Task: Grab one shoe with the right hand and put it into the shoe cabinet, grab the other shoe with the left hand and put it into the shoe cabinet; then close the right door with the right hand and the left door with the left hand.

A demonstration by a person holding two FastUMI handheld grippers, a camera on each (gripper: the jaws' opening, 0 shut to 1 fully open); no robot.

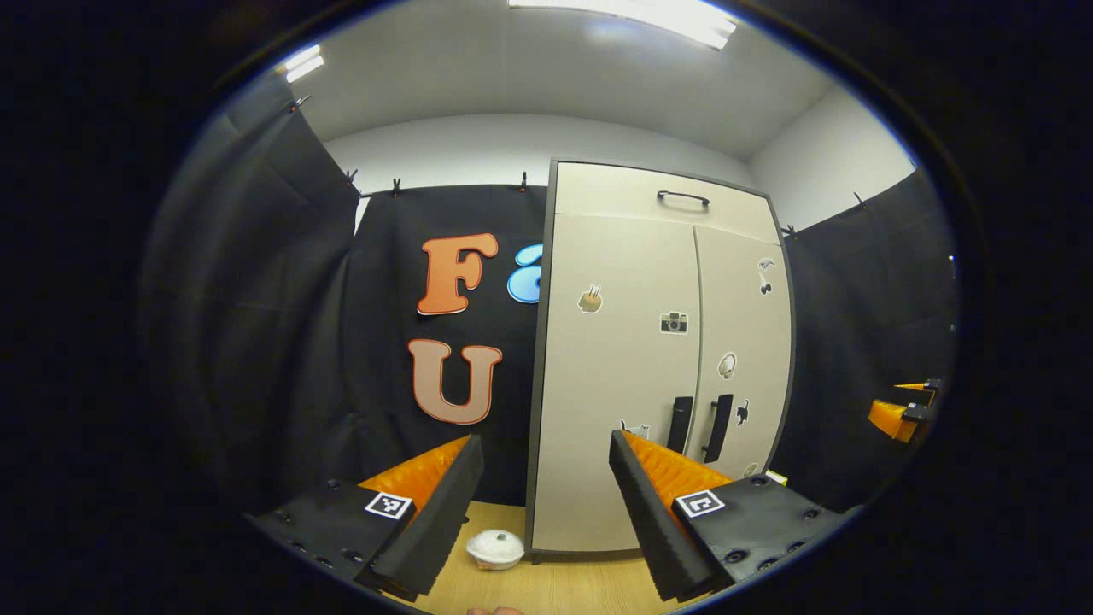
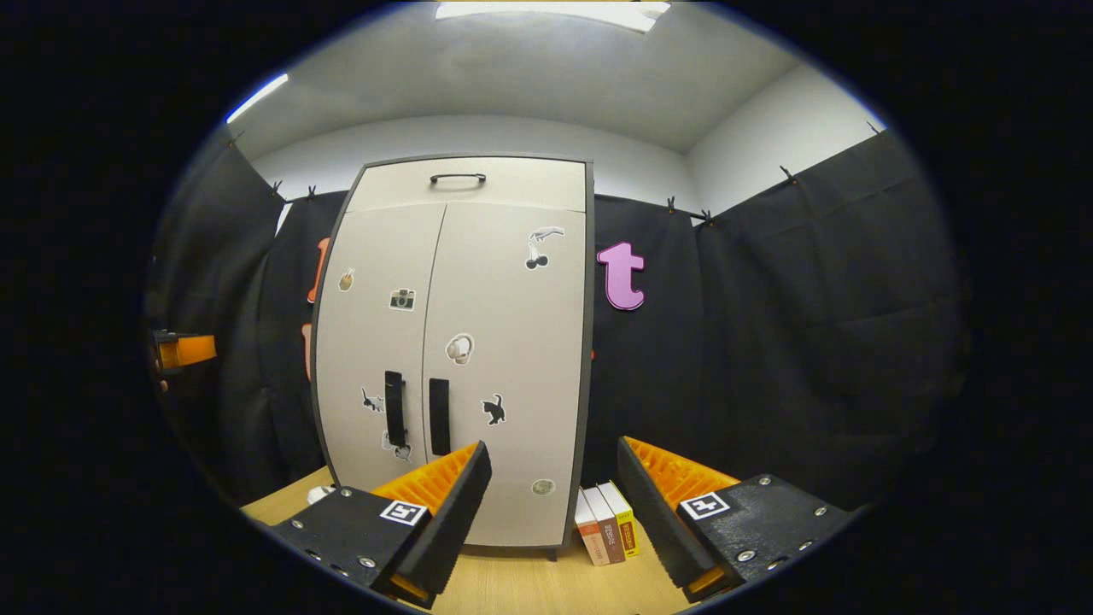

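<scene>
The pale shoe cabinet (image 1: 632,359) stands upright on the wooden surface, with both doors shut and two dark vertical handles (image 1: 700,425) side by side. In the right gripper view the cabinet (image 2: 461,342) is straight ahead, its handles (image 2: 417,410) low at the middle. My left gripper (image 1: 542,512) is open with nothing between its fingers, some way in front of the cabinet's left door. My right gripper (image 2: 551,508) is open and holds nothing, in front of the right door. Part of the right gripper (image 1: 901,410) shows at the far right of the left gripper view.
A white lidded bowl (image 1: 495,548) sits on the wooden table (image 1: 555,589) by the cabinet's left foot. Three books (image 2: 606,534) stand against the cabinet's right side. Black cloth walls close in all around. The left gripper (image 2: 179,352) shows at the left edge of the right gripper view.
</scene>
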